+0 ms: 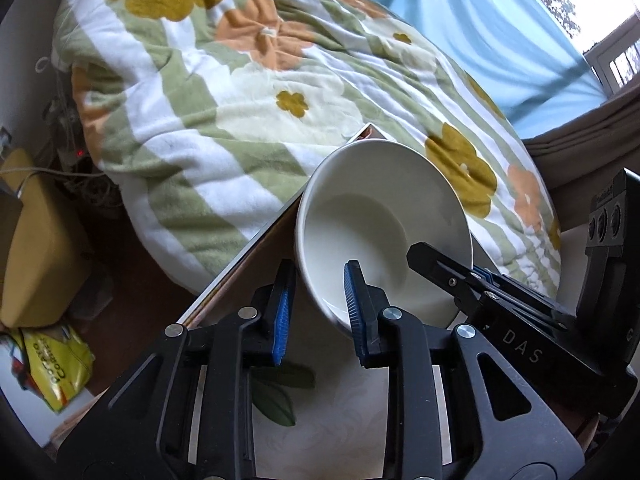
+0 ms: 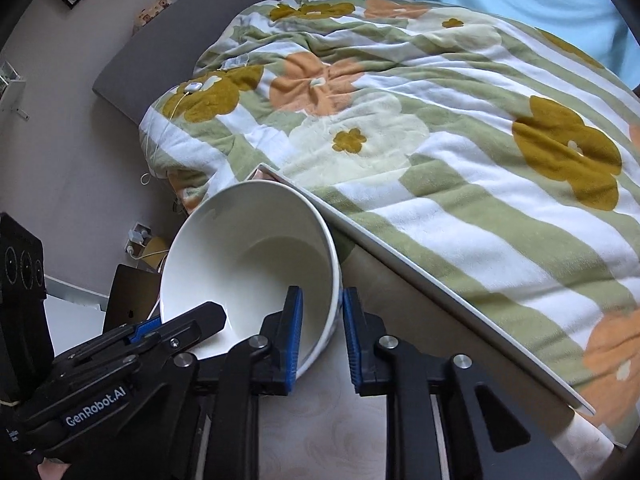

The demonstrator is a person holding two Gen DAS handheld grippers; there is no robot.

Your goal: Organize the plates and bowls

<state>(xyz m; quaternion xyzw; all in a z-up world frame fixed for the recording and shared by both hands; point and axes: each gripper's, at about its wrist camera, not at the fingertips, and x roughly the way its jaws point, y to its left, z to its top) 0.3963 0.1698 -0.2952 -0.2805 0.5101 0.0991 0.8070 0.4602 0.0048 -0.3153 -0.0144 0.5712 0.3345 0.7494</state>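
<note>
- Running diagonally under both grippers, the table edge borders a bed that carries a flowered quilt; the quilt presses right up against that edge, so little free room shows on that side.
- Falling away on the other side in the left wrist view, the table drops to a floor cluttered with a yellow snack bag, a tan cushion-like object and tangled cables.
- Tilting steeply with its opening turned toward the cameras, a white bowl sits near the table's far corner, lifted on its side rather than flat.
- Straddling the bowl's rim, the left gripper has one blue pad inside the bowl and the other outside the wall; a gap shows on the outer side, so whether it truly pinches I cannot tell.
- Straddling the opposite rim, the right gripper puts its inner pad against the bowl's inside, while the outer pad stands just clear of the wall; its clamp is equally uncertain.
- Crossing near each other, each gripper shows in the other's camera, close beside the bowl.
- Lying beneath the bowl, a pale patterned tablecloth covers the table.
</note>
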